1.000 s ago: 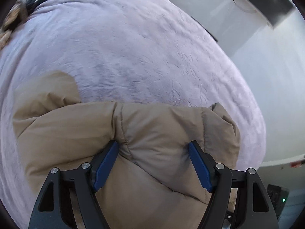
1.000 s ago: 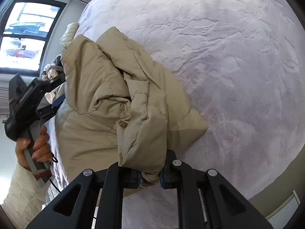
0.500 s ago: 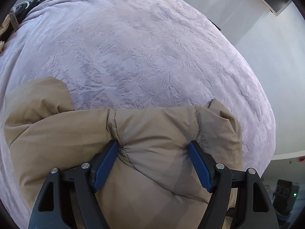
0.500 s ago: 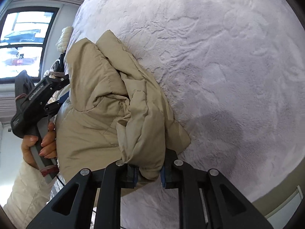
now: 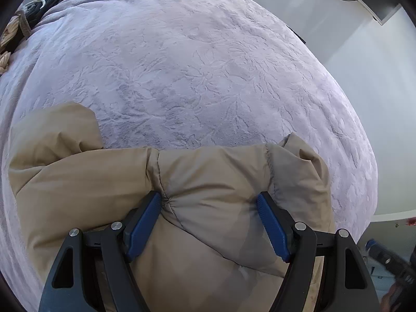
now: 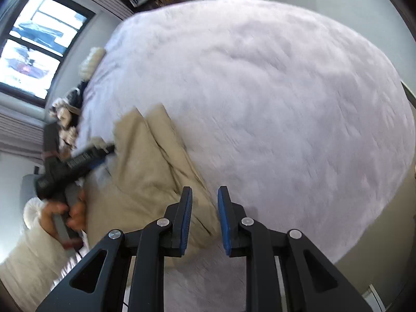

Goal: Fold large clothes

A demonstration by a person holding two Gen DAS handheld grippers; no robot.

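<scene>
Jacket (image 5: 208,182), tan and puffy, lies on lilac bedspread (image 5: 208,65) at near edge of bed. Left view: left gripper (image 5: 210,202) wide apart, blue pads (image 5: 141,226) pressing down on jacket, quilted panel bulging between them; not clamped, fabric just sits between the spread fingers. One pad at a stitched seam, other near second seam. Jacket folded edge runs across the view just beyond the fingertips; a flap sticks out at upper left onto bedspread. Pile of other clothes (image 5: 20,20) at far corner of bed, well apart from jacket.

Right view is motion-blurred. Right gripper (image 6: 205,195) jaws slightly apart, nothing between them; tips above jacket's (image 6: 145,169) near corner, contact cannot tell. Jacket bunched in long ridges, left of centre on bedspread (image 6: 286,104). Left gripper (image 6: 75,161) seen from side at jacket's left edge, held by hand (image 6: 65,215) in white sleeve. Window (image 6: 36,46) at upper left, clothes pile (image 6: 70,109) below it at bed edge. Wall (image 5: 377,104) beyond the bed.
</scene>
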